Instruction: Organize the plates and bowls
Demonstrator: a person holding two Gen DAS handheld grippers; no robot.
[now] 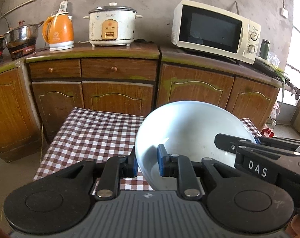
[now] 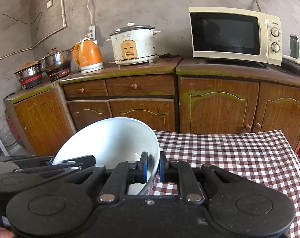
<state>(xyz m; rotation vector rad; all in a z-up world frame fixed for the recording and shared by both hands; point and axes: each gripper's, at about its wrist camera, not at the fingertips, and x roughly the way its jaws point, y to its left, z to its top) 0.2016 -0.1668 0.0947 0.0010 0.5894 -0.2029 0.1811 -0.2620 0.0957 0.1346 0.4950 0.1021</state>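
Note:
A large white bowl (image 1: pixel 191 132) hangs tilted above the checked table, held from both sides. My left gripper (image 1: pixel 148 163) is shut on the bowl's left rim, its blue pads pinching the wall. In the same view my right gripper (image 1: pixel 241 148) reaches in from the right and clamps the opposite rim. In the right wrist view the same white bowl (image 2: pixel 110 138) fills the lower left, with my right gripper (image 2: pixel 152 167) shut on its right rim. My left gripper (image 2: pixel 74 163) comes in from the left edge onto the far rim.
The table with a red-and-white checked cloth (image 1: pixel 94 130) lies below. Behind it stand wooden cabinets (image 1: pixel 118 83) carrying a microwave (image 1: pixel 215 31), a rice cooker (image 1: pixel 112 26), an orange kettle (image 1: pixel 58 32) and steel pots (image 1: pixel 20 34). A green flask (image 1: pixel 264 48) stands beside the microwave.

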